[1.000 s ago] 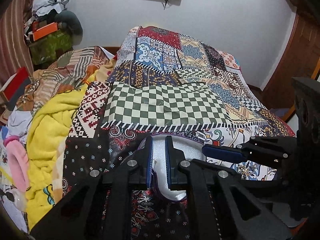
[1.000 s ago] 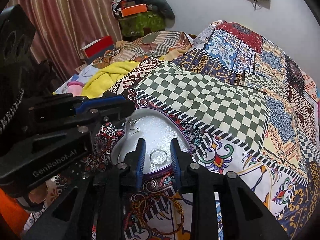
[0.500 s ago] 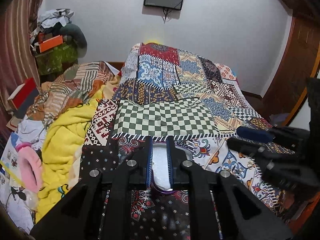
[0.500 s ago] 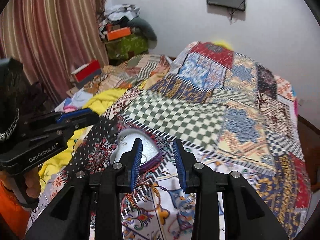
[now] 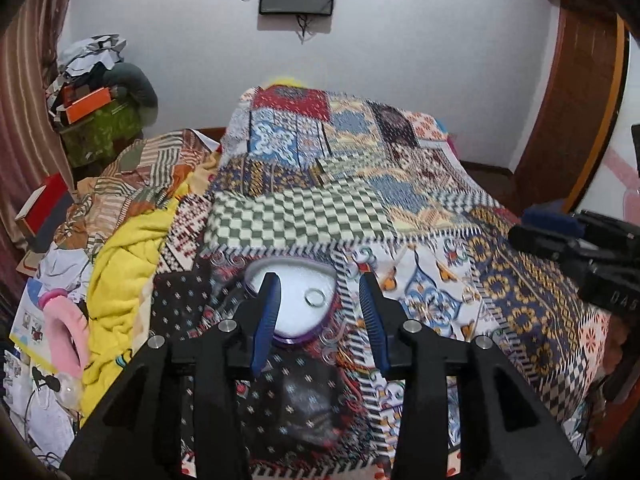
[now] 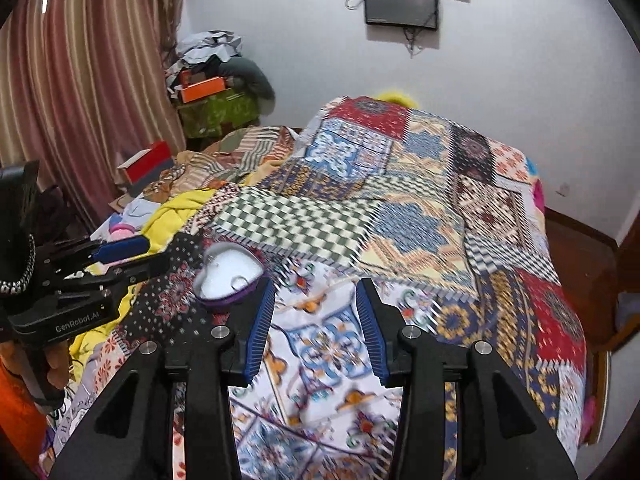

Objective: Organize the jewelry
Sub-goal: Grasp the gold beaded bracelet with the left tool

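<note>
- The big patchwork bedspread (image 5: 360, 184) covers the bed and fills most of both views.
- The left gripper (image 5: 320, 312) hangs over it with its jaws spread wide, holding nothing.
- The right gripper (image 6: 314, 320) is spread wide too and holds nothing. The blanket below it looks blurry.
- The heart-shaped box (image 5: 290, 300) with a white inside sits on the bedspread between the left fingers. In the right view it is at about ten o'clock from the fingers.
- A small ring (image 5: 315, 297) lies in the box, toward its three o'clock side.
- The bed is soft, so I think a bump could tip the box. Then the ring could roll out and get lost in the busy pattern.
</note>
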Demonstrator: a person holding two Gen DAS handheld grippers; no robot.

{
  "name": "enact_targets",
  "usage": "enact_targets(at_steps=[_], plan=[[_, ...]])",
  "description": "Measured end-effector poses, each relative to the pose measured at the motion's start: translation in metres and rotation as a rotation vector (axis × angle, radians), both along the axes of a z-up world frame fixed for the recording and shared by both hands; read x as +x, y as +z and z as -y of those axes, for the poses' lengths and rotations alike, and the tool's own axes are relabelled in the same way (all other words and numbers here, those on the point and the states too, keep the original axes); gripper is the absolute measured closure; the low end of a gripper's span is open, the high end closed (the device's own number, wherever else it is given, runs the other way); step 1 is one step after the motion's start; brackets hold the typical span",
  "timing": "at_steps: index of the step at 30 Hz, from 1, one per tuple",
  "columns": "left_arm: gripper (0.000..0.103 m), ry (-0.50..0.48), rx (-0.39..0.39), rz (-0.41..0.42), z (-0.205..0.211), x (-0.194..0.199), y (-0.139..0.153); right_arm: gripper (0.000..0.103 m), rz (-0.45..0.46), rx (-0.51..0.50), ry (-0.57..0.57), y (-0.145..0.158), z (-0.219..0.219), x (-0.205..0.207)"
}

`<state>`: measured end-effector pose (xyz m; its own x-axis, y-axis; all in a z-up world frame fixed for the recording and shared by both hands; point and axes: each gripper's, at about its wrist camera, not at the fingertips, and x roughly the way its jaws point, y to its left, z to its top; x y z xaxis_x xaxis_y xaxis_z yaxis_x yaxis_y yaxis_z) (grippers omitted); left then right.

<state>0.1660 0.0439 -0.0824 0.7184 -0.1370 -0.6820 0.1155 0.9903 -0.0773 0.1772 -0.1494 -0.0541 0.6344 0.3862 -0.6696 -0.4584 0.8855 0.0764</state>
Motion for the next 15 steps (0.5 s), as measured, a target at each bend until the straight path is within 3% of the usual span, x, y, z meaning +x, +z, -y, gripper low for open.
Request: enact_targets(at_steps=[15], plan=[[0.062, -0.011, 0.0, -0.172, 0.016, -0.009, -0.064, 0.064, -0.115, -0.039, -0.046, -0.05, 0.034, -0.019]])
